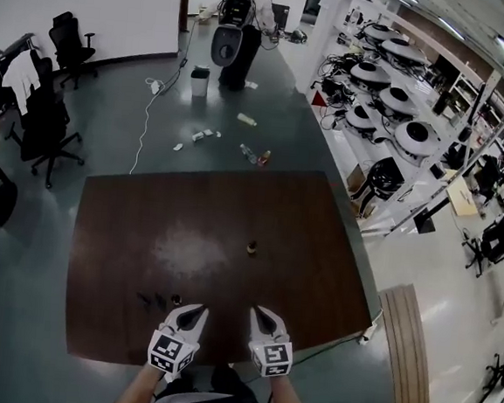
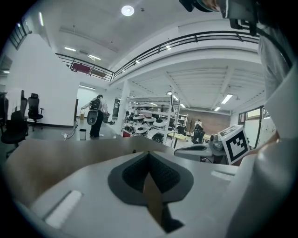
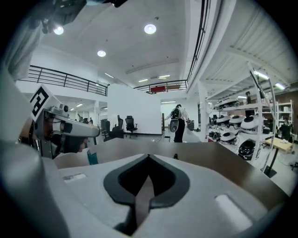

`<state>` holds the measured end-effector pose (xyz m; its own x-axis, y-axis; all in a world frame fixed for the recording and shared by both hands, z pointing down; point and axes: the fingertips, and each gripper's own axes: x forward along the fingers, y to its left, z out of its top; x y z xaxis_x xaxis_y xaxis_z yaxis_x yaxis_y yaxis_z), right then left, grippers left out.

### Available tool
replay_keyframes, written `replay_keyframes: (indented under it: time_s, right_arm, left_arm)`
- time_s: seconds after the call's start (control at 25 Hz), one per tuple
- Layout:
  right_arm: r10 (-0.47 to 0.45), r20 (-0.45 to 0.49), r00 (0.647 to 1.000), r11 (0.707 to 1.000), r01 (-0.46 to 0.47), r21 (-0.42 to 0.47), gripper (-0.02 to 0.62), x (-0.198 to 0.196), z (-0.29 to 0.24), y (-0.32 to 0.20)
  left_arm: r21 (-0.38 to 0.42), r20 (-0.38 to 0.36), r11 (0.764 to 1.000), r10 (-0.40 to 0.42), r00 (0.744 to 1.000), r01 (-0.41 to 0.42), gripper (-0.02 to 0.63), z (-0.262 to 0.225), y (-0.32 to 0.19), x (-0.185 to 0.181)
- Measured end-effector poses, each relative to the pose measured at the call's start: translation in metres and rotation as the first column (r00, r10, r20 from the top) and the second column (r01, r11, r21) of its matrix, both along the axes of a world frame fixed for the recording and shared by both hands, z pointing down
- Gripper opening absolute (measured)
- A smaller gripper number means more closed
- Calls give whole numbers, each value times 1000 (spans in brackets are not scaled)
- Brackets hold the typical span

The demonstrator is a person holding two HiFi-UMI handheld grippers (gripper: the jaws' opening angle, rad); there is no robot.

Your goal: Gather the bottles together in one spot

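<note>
A small brown bottle (image 1: 251,248) stands alone near the middle of the dark wooden table (image 1: 318,246); the right gripper view shows it far ahead as the bottle (image 3: 175,156). Three tiny dark bottles (image 1: 157,300) sit close together near the front edge, just left of my left gripper (image 1: 197,309). Both grippers hover side by side over the front edge, pointing across the table. The left gripper (image 2: 149,153) has its jaws closed with nothing between them. My right gripper (image 1: 260,312) (image 3: 149,156) is likewise shut and empty.
Beyond the far edge, loose bottles (image 1: 247,119) and litter lie on the grey floor. A person (image 1: 242,29) stands by a bin (image 1: 199,81) at the back. Office chairs (image 1: 48,130) are at the left, shelves of round machines (image 1: 395,73) at the right.
</note>
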<state>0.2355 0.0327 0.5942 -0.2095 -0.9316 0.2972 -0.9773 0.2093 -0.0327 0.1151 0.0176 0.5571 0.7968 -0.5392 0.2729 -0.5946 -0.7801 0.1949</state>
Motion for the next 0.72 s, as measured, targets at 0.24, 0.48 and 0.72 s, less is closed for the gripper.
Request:
replay_keyframes:
  time_s: [0.24,0.48,0.72]
  right_arm:
    - [-27,-21,999,999,28,27,2,29,-5,-8]
    - [-56,-20,998,998,56,23,2,44,-6,-27]
    - [-55,-1,998,998,55,13,2,48,1,-60]
  left_arm:
    - [22,0,999,-24,1000,24,2,-6,-15,33]
    - [12,-6,999,-48,999,48,2,-7,-28,54]
    - [-10,15,999,-48,999,48,2,6,-56,66]
